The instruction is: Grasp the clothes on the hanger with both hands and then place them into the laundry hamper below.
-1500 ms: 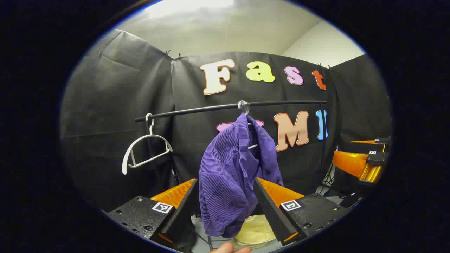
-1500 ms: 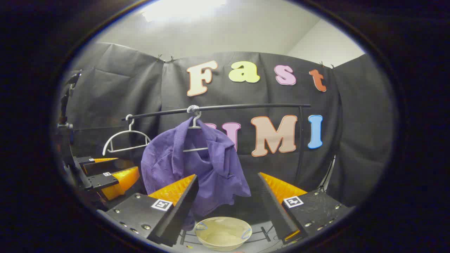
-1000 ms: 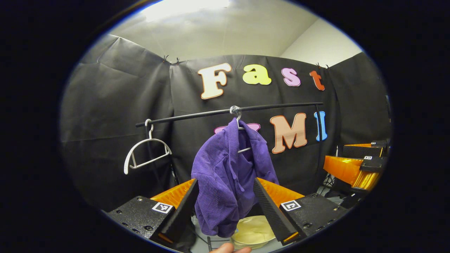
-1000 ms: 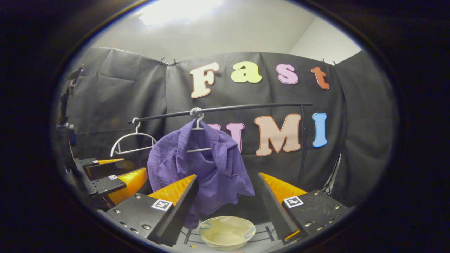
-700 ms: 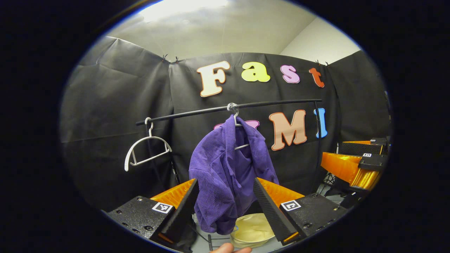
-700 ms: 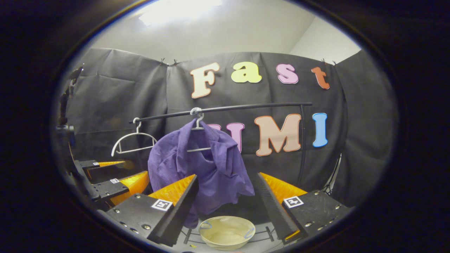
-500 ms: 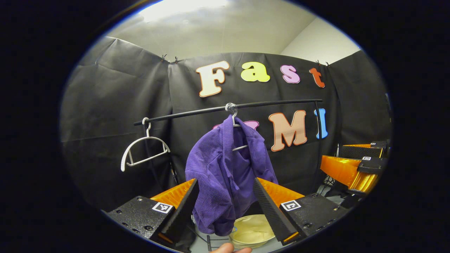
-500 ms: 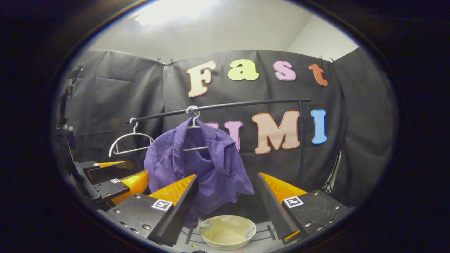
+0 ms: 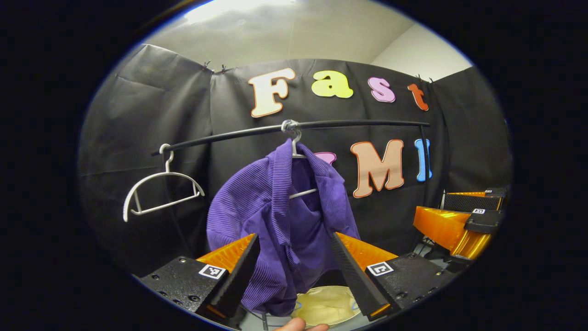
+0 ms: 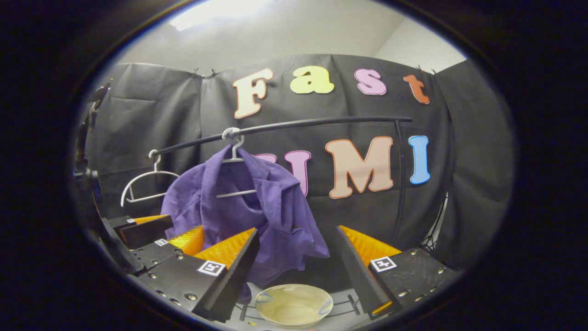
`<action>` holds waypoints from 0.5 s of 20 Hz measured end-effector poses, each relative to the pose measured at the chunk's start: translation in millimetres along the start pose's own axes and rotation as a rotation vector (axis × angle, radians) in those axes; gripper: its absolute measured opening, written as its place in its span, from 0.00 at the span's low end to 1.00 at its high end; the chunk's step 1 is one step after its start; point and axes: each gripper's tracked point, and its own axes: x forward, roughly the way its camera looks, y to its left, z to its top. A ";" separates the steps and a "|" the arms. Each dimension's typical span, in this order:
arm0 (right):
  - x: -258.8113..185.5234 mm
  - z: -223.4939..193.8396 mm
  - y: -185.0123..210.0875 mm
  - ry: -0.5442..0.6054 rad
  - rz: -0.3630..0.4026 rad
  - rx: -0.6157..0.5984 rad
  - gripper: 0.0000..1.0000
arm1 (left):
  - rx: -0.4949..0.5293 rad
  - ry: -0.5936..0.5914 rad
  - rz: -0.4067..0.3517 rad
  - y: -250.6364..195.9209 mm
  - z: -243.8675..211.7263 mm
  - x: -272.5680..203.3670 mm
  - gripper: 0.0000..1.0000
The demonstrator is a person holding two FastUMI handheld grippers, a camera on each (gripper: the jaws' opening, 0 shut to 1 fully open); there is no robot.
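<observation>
The purple shirt point(image 9: 280, 216) hangs soft and light on its hanger point(image 9: 294, 147). Both hand-held grippers, left point(image 9: 294, 266) and right point(image 10: 296, 264), are wide open, holding nothing. I think each should pinch one shoulder, because loose cloth may slip.

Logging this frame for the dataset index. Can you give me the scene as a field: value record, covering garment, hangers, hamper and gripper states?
garment: purple shirt, draped on a white hanger, not yet taken off
rail: black bar, carries both hangers
spare hanger: empty white hanger at the rail's end, beside the shirt
hamper: pale laundry hamper on the floor below the shirt, nothing purple inside
left gripper: open, shirt between its fingers, contact unclear
right gripper: open, aimed at the shirt's lower edge
task state: grasp not made
</observation>
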 end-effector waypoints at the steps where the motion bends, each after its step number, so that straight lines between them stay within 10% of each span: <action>1: 11.2 -1.8 -1.1 0.005 -0.003 0.005 0.99 | 0.006 0.014 0.002 -1.2 -7.8 11.5 0.96; 10: 110.9 -60.0 14.7 0.140 0.048 0.022 0.99 | 0.050 0.174 0.042 -0.4 -105.8 66.6 0.99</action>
